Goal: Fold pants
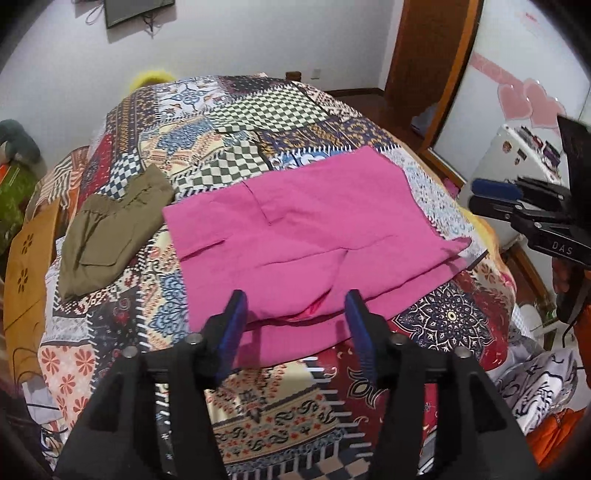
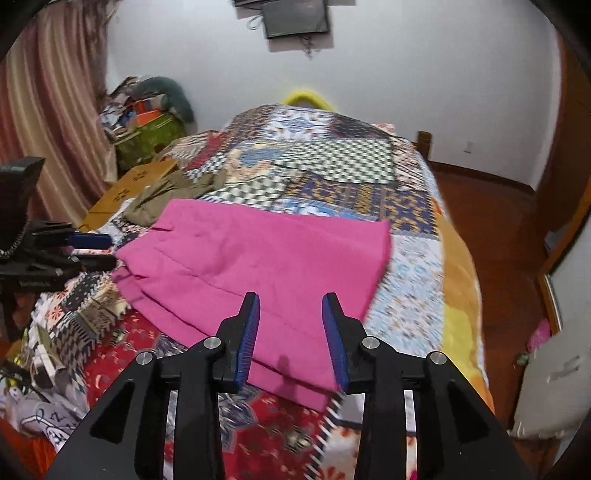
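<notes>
Orange cloth (image 1: 554, 439), left-wrist view only

You face a white wall (image 2: 406, 74) with a dark screen (image 2: 295, 18) mounted high above the bed (image 2: 458, 280). A striped curtain (image 2: 48, 110) hangs at your left. Your right has wooden floor (image 2: 491, 229) and a wooden door (image 1: 424, 44).

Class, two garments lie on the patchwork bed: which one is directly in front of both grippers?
The pink pants, spread flat mid-bed in front of both open grippers. The olive garment lies bunched off to their left, near the bed's edge.
</notes>
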`<state>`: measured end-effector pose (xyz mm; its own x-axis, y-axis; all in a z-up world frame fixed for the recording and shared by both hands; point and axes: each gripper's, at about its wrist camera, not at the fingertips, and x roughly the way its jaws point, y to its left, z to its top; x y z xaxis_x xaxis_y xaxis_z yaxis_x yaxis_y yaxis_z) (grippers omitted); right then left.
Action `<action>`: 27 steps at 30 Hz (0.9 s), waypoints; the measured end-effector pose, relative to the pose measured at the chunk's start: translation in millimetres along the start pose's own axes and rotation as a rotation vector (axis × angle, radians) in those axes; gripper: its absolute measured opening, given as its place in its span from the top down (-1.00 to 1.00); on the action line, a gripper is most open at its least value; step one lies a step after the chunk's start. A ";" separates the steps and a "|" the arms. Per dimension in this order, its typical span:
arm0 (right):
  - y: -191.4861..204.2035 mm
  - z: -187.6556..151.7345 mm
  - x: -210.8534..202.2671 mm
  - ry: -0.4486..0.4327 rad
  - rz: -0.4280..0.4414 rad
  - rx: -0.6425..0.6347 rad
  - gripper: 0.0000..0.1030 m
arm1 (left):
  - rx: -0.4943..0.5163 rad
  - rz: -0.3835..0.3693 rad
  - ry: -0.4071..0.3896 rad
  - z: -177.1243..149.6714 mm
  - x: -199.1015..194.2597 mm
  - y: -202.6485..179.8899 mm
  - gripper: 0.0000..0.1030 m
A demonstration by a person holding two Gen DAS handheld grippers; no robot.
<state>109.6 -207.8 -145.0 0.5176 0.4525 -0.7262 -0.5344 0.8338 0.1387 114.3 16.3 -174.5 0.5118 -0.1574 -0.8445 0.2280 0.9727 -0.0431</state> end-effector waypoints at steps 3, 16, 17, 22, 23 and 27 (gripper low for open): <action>11.0 3.0 11.7 0.013 0.026 -0.026 0.37 | 0.027 0.010 0.029 -2.2 13.5 -8.6 -0.12; 22.4 4.2 40.2 0.065 0.108 -0.012 0.36 | 0.086 0.040 0.067 3.2 49.0 -20.3 -0.13; 23.4 4.2 41.4 0.069 0.114 -0.012 0.36 | 0.078 0.031 0.066 6.1 49.7 -19.1 -0.13; 32.9 3.6 50.4 0.090 0.143 -0.035 0.22 | 0.025 -0.022 0.039 20.5 46.2 -9.4 0.00; 34.9 3.1 51.8 0.092 0.151 -0.039 0.22 | 0.020 -0.030 0.037 21.7 45.6 -8.4 0.03; 46.3 2.4 61.1 0.116 0.186 -0.064 0.22 | 0.014 -0.044 0.031 24.8 44.8 -7.6 0.08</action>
<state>118.1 -140.8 -181.4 0.3283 0.5539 -0.7651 -0.6567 0.7161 0.2366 156.0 -2.4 -198.8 0.4755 -0.1945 -0.8580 0.2618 0.9624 -0.0731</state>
